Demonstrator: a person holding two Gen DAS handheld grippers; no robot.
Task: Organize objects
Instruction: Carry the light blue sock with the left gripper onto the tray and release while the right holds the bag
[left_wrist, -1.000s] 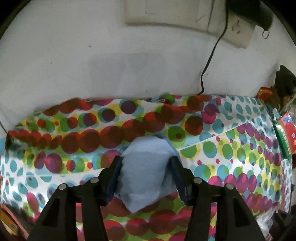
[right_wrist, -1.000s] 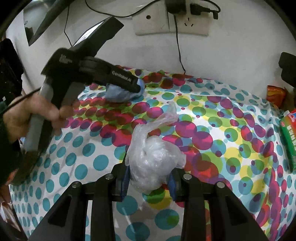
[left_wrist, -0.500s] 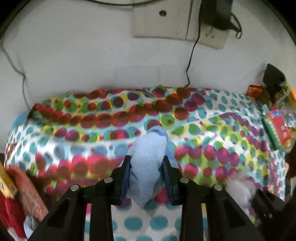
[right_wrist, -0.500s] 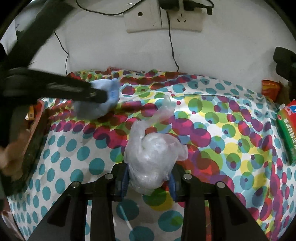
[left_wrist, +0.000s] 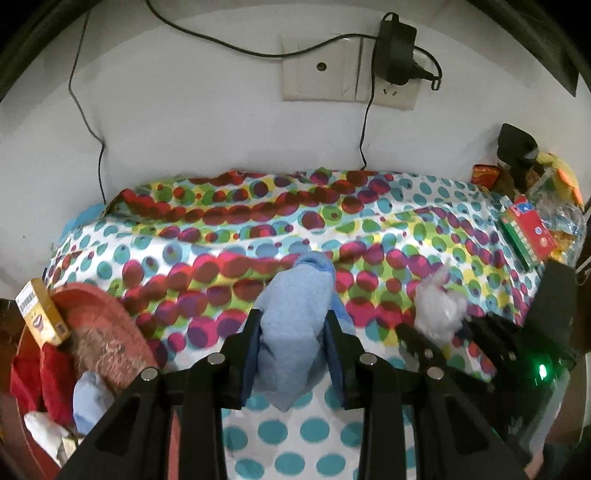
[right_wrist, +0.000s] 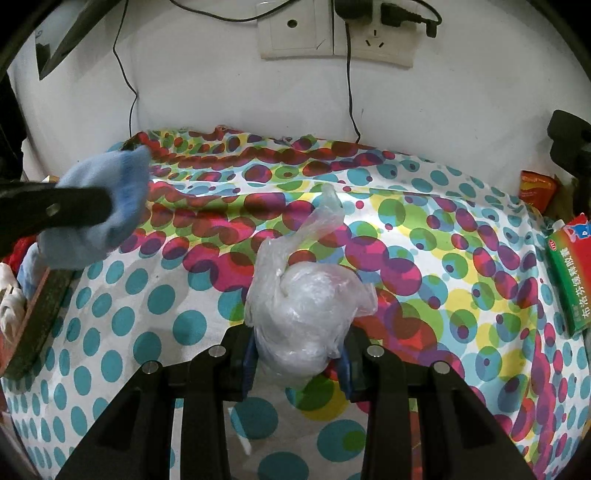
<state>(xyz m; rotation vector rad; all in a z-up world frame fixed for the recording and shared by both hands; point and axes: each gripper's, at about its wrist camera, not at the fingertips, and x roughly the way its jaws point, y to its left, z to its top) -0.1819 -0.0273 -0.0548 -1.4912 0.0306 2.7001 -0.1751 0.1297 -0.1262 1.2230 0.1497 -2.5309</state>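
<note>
Left tool (left_wrist: 293, 345): pinched blue cloth (left_wrist: 293, 314); red basket (left_wrist: 96, 332) lay at desk's left edge, nearer this tool.

A home room: polka-dot tablecloth (right_wrist: 424, 236), wall socket (right_wrist: 334, 31), snack packets (left_wrist: 528, 230) around.

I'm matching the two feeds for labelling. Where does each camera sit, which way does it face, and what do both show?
Left wrist: on the left tool, facing the wall over the dotted tablecloth; its fingers clamp a blue cloth.
Right wrist: on the right tool, facing the same wall; its fingers clamp a plastic bag.
Shared: cloth, bag, tablecloth, wall socket, each other's tool.
</note>
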